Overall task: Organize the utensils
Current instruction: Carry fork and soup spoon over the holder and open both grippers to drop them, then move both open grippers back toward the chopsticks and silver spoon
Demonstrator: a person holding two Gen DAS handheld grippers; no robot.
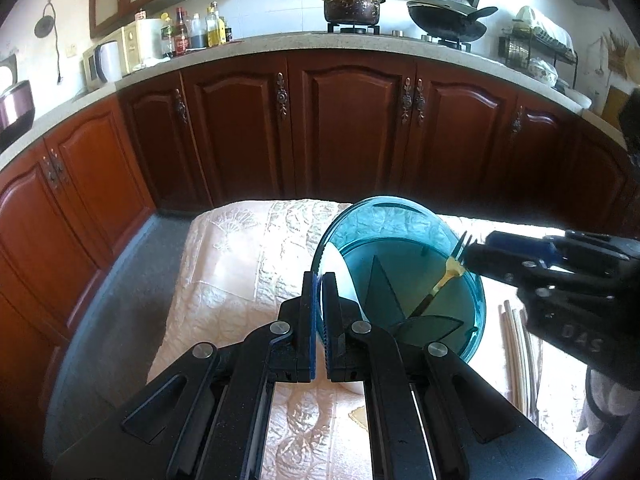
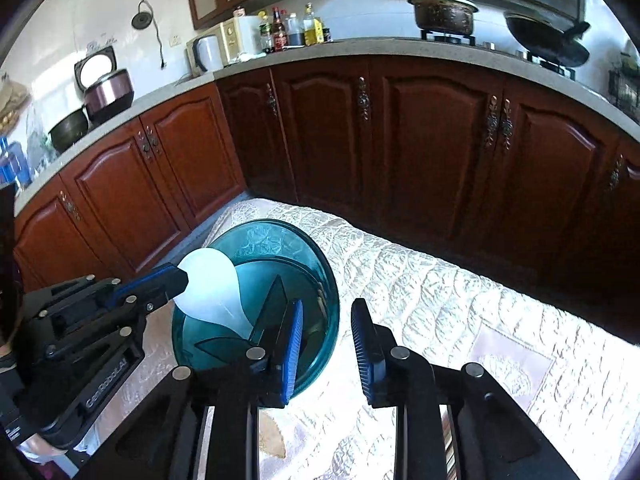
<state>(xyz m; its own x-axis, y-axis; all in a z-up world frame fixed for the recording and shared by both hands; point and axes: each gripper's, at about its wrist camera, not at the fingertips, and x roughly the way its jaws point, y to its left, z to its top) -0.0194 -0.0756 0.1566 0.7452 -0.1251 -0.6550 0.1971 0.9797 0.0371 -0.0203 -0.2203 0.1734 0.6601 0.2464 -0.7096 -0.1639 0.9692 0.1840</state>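
pinching white spoon [image 2: 212,292]: left gripper [image 1: 319,280]; right gripper [image 2: 326,312] gaping, empty

Left hand-held gripper [image 1: 319,312] clamped shut; right hand-held gripper [image 2: 326,344] spread.

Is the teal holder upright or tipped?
Tipped: the teal holder shows its round opening to both cameras, rim pinched by the left tongs.

Two wrist views, close above the table [image 1: 240,264] — both facing the cabinets, sharing the teal holder [image 1: 404,240].
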